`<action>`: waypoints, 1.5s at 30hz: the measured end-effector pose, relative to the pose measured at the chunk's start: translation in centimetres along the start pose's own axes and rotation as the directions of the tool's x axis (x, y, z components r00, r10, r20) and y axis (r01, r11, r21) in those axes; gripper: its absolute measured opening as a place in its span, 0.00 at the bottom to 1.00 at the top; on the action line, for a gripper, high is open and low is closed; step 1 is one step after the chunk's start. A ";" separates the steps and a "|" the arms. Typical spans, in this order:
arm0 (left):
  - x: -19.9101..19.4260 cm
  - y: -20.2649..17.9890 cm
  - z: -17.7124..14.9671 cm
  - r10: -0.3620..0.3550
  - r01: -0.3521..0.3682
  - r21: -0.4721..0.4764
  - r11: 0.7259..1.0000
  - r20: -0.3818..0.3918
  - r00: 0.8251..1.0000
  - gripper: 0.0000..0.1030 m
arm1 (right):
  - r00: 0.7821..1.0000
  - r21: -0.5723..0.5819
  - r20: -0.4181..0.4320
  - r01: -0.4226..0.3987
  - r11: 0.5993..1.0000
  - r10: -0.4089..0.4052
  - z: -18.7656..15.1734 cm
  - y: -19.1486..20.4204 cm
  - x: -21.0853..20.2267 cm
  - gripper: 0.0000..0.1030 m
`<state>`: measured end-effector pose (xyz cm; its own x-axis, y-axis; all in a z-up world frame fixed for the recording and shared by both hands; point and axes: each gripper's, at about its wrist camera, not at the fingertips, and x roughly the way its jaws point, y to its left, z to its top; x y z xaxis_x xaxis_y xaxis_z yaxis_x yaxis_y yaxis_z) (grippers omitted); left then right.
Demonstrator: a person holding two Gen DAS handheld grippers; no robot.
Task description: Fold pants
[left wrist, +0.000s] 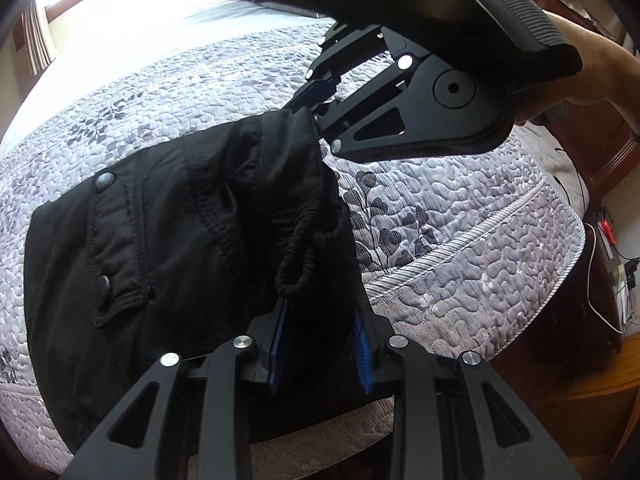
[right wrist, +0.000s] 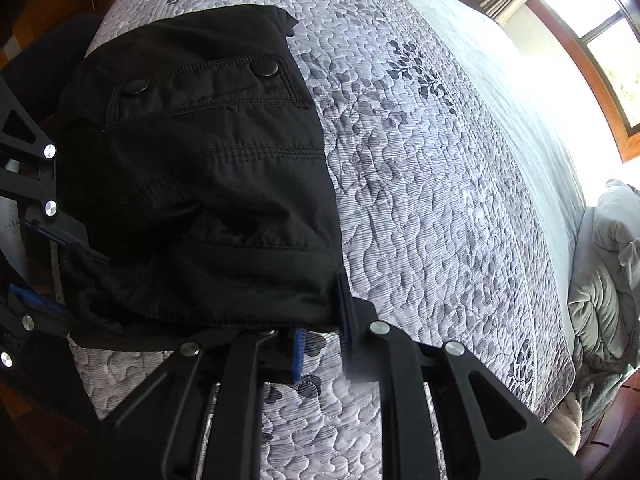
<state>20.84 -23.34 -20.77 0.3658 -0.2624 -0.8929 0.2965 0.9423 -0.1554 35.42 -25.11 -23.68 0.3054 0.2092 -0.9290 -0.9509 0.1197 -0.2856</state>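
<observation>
Black pants [left wrist: 168, 232] lie folded in a thick bundle on the quilted bed, a snap-button pocket flap on top; they also show in the right wrist view [right wrist: 200, 168]. My left gripper [left wrist: 322, 344] is at the bundle's near edge, its blue pads apart with the bunched black hem between them. My right gripper [right wrist: 322, 344] is at the bundle's other corner, pads apart, the fabric edge lying at the fingertips. In the left wrist view the right gripper [left wrist: 316, 100] sits at the far corner of the pants.
The grey leaf-patterned quilt [right wrist: 440, 160] covers the bed. Its edge [left wrist: 500, 216] runs at the right, with a wooden floor and cables beyond. A grey pillow [right wrist: 608, 280] lies at the right. A bright window [right wrist: 600, 40] is behind.
</observation>
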 end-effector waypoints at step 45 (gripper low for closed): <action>-8.2 18.9 -4.6 -0.053 0.167 -0.398 0.902 0.281 0.958 0.95 | 0.840 0.719 0.524 -0.525 0.456 0.141 -4.2 -4.7 -0.4 0.53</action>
<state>19.42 -2.38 -18.33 0.5829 -0.3603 -0.7283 -0.0228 0.8887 -0.4579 39.56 -29.88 -22.96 0.1495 0.7014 -0.6969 -0.5567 0.6422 0.5269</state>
